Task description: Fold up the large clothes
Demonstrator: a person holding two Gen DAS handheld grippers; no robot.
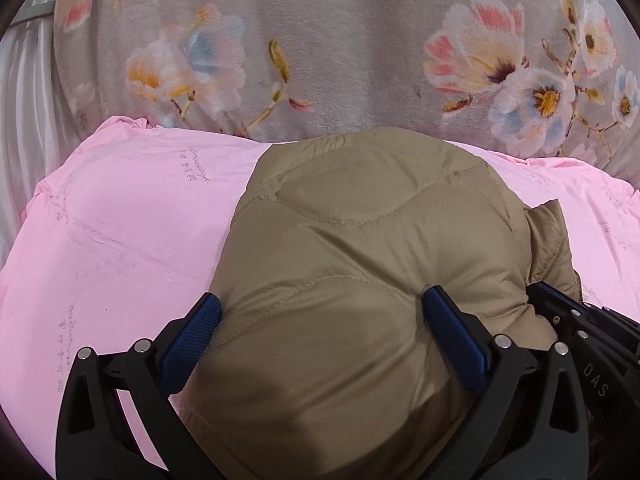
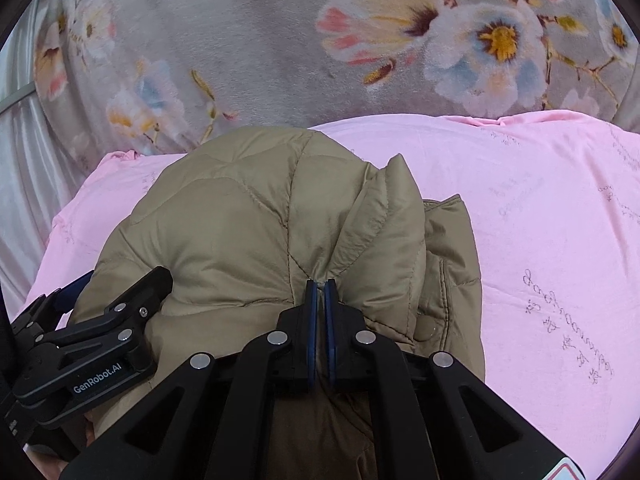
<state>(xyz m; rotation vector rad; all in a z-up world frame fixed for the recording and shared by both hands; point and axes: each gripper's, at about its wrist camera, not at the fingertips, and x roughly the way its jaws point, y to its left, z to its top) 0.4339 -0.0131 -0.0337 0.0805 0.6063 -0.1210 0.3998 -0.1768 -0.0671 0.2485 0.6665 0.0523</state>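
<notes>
A khaki quilted puffer jacket (image 1: 360, 240) lies bundled on a pink sheet (image 1: 120, 220); it also shows in the right wrist view (image 2: 240, 220). My left gripper (image 1: 320, 312) is open, its blue-padded fingers (image 1: 196, 336) spread wide on either side of a puffy fold of the jacket, pressing into it. My right gripper (image 2: 320, 284) is shut on a pinched ridge of the jacket fabric near its near edge. The left gripper (image 2: 100, 320) shows at the left of the right wrist view, and the right gripper (image 1: 580, 320) at the right edge of the left wrist view.
A grey fleece blanket with pink and blue flowers (image 1: 340, 48) lies beyond the pink sheet (image 2: 540, 220). A pale curtain (image 1: 24, 120) hangs at the far left. A snap button (image 2: 430, 330) shows on the jacket flap to the right.
</notes>
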